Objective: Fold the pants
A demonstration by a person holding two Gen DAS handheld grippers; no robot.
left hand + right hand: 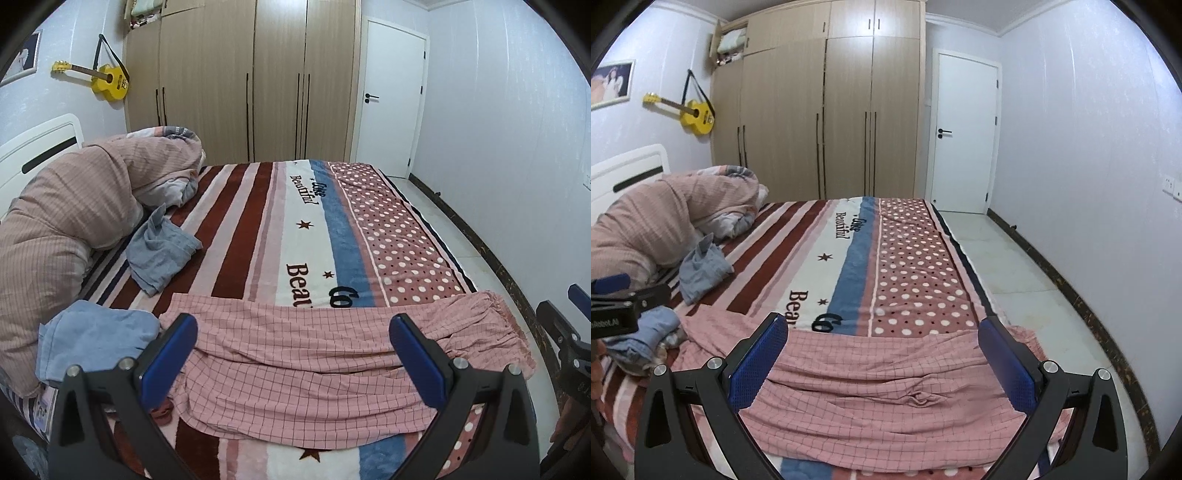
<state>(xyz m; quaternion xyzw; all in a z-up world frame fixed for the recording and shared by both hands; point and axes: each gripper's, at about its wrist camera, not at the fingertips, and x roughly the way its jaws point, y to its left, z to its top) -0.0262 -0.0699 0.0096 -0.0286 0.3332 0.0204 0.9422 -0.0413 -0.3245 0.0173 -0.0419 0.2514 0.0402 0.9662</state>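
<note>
Pink checked cloth is what we work with: the pants [295, 350] lie spread flat across the near end of the bed [258, 229], their gathered waistband reaching the bed's right edge. We see our left hand-held gripper [294, 334] spread wide above them, blue pads apart and nothing between; our right hand-held gripper [882, 338] is just as wide and holds nothing either, hovering over the waist end.

Just beside the pants on the left sits a folded blue garment [96, 332], and farther up the bed lies a second, crumpled blue garment [162, 251]. Behind both, a bulky pink striped quilt [74, 206] is heaped against the white headboard [37, 147]. None of these lie on the pants, though the folded piece is close to their left edge.

We see that the bed carries a plush blanket in dark red and pale stripes, a blue band and a dotted pink panel; in its white band we read "Beautiful" and a partly covered "Bea". Beyond the bed stands a light wooden wardrobe [243, 81], with a white door [391, 99] to its right. A yellow guitar [103, 79] hangs on the left wall near a framed picture [611, 83]. Pale floor tiles [1004, 258] run along the bed's right side.
</note>
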